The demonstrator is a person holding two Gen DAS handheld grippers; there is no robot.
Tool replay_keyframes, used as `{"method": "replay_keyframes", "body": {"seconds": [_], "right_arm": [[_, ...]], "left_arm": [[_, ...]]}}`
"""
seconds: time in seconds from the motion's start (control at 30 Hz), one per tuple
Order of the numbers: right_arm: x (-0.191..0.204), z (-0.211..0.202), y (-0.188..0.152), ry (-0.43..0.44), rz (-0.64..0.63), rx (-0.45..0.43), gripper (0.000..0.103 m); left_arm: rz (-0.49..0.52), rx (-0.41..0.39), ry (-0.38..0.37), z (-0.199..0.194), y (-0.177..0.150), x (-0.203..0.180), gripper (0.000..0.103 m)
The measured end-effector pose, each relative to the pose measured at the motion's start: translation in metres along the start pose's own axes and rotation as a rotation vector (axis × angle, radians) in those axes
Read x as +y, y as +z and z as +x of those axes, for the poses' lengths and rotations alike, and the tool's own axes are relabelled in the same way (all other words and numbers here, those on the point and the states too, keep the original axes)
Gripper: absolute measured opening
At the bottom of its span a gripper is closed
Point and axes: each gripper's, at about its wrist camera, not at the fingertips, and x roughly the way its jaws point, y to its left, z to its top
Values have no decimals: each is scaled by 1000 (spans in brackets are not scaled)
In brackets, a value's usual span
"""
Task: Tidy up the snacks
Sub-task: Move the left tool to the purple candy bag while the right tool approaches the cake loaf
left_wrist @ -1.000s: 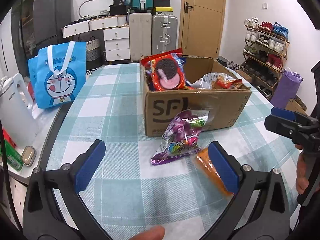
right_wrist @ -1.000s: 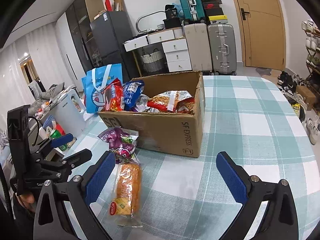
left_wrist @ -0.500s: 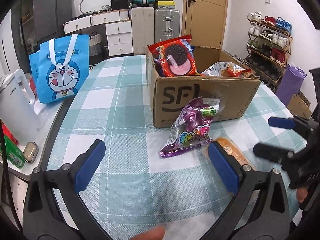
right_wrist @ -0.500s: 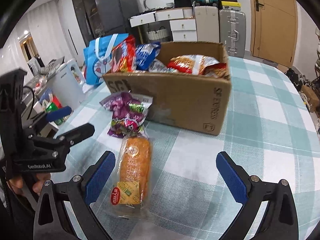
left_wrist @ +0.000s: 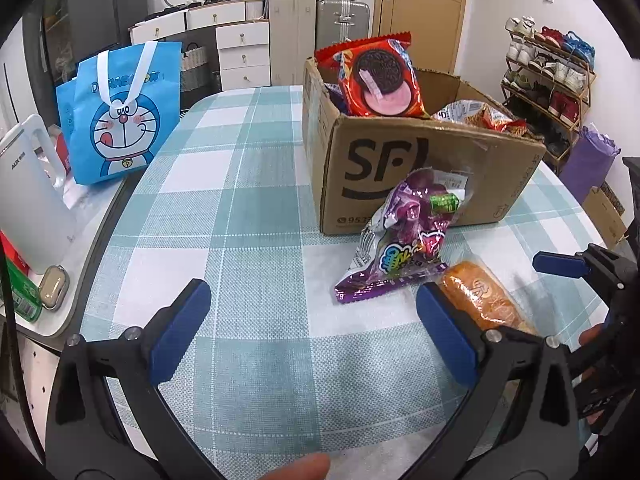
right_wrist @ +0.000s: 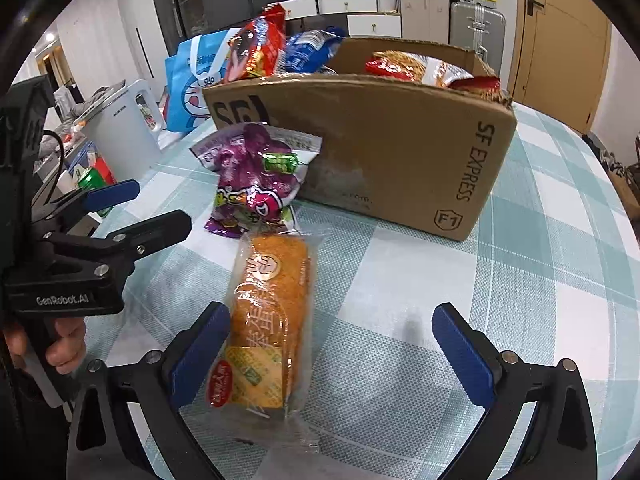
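Observation:
An orange wrapped cake (right_wrist: 268,320) lies on the checked tablecloth, also in the left wrist view (left_wrist: 486,300). A purple candy bag (right_wrist: 252,180) leans against the SF cardboard box (right_wrist: 400,152), also in the left wrist view (left_wrist: 408,236). The box (left_wrist: 424,168) holds several snack packs, among them a red Oreo pack (left_wrist: 378,76). My right gripper (right_wrist: 330,356) is open, low over the table, with the cake between its fingers, near the left finger. My left gripper (left_wrist: 312,332) is open and empty, left of the cake.
A blue Doraemon bag (left_wrist: 120,116) and a white kettle (left_wrist: 28,200) stand at the table's left edge. Suitcases, drawers and a shoe rack (left_wrist: 548,76) line the room behind. The tablecloth (left_wrist: 240,200) stretches left of the box.
My right gripper has moved forward and down, so the cake now lies between its fingers. My left gripper has moved closer to the box and snacks. Both stayed open.

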Motion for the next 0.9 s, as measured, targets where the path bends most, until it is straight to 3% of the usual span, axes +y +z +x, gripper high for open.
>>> {"method": "replay_keyframes", "body": {"seconds": [0.4,0.67,0.9], "right_arm": [[-48,6,2,-169,163,-16,102],[-76,9,-1,-156,209,-2,102],[-91,5,-1,-207,228,-20,102]], "left_arm": [[32,28,6,12,-6,-9,103],[44,45,10,21,-9,-13,103],[43,57,12,26,-12,-13,103]]}}
